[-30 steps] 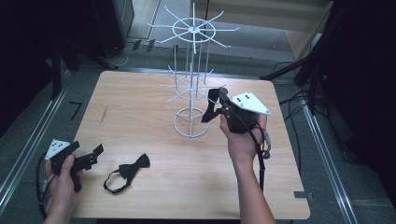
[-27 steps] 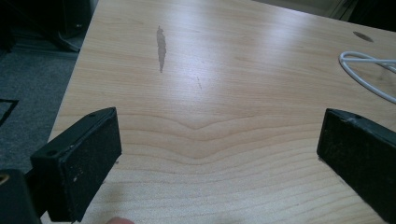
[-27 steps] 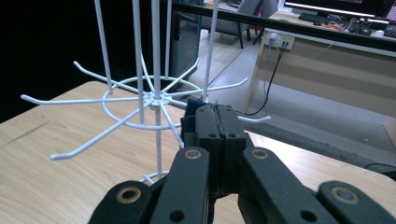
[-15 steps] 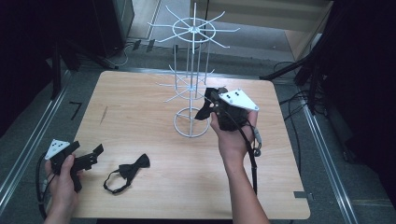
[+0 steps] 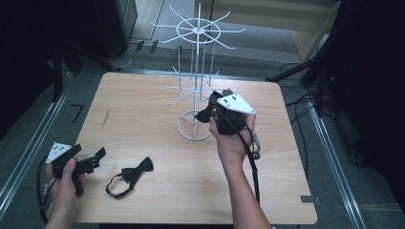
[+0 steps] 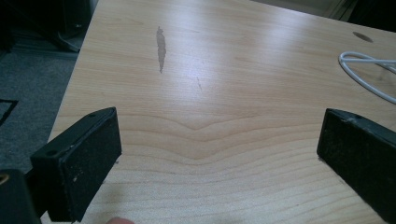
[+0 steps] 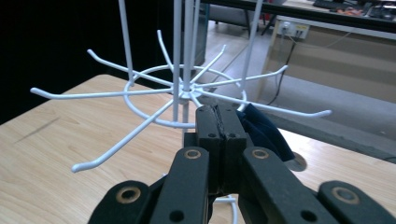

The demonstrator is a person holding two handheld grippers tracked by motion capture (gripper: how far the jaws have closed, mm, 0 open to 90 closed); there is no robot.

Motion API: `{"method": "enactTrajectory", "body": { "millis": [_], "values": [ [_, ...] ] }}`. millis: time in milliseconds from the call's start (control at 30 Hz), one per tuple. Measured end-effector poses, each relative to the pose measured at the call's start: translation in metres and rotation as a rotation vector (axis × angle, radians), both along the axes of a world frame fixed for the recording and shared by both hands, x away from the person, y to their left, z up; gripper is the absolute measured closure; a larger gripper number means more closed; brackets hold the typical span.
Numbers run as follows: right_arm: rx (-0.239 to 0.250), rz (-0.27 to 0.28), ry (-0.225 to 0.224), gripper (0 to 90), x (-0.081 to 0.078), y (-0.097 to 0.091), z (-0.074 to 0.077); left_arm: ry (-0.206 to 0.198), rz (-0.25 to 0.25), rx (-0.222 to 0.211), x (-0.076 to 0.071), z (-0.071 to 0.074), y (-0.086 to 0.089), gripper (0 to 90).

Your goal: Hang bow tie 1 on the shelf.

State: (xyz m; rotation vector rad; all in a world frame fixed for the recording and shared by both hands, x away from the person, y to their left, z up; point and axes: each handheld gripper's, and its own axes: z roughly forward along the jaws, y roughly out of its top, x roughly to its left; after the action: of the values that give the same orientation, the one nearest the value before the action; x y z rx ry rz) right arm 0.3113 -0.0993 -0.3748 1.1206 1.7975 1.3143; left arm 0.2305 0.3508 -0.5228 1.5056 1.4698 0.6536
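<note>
A white wire display rack (image 5: 196, 86) stands at the table's far middle. My right gripper (image 5: 211, 110) hovers beside its lower tier of hooks (image 7: 154, 88), jaws pressed together on a dark bow tie (image 7: 264, 130) whose fabric bulges out to the right of the pads. A second black bow tie (image 5: 136, 171) with its strap lies flat near the front left. Left of it, my left gripper (image 5: 97, 157) rests low by the table's corner; its jaws stand wide apart (image 6: 219, 154) over bare wood with nothing between them.
The wooden table (image 5: 157, 109) has a dark scuff (image 6: 160, 44) toward its left side. The rack's round wire base (image 5: 193, 129) sits on the wood in front of the right hand. Cables trail from both grippers toward the front edge.
The right hand has carried its bow tie a little leftward and down, closer to the rack's lower hooks. The left hand has stayed where it was.
</note>
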Motion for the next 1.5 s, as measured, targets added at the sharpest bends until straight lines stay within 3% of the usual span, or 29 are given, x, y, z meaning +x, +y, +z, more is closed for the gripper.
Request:
{"method": "enactTrajectory", "body": {
  "millis": [367, 833, 1500],
  "values": [
    [0.021, 0.057, -0.003, 89.0, 0.002, -0.002, -0.018, -0.001, -0.002, 0.0, 0.0, 0.0, 0.0, 0.2],
    [0.011, 0.125, -0.033, 75.1, -0.005, -0.004, -0.038, 0.002, -0.006, 0.001, 0.0, 0.0, -0.001, 0.2],
    [0.018, 0.178, -0.004, 68.0, -0.019, 0.002, -0.064, 0.005, -0.009, 0.001, 0.0, 0.0, 0.0, 0.2]
  ]
}}
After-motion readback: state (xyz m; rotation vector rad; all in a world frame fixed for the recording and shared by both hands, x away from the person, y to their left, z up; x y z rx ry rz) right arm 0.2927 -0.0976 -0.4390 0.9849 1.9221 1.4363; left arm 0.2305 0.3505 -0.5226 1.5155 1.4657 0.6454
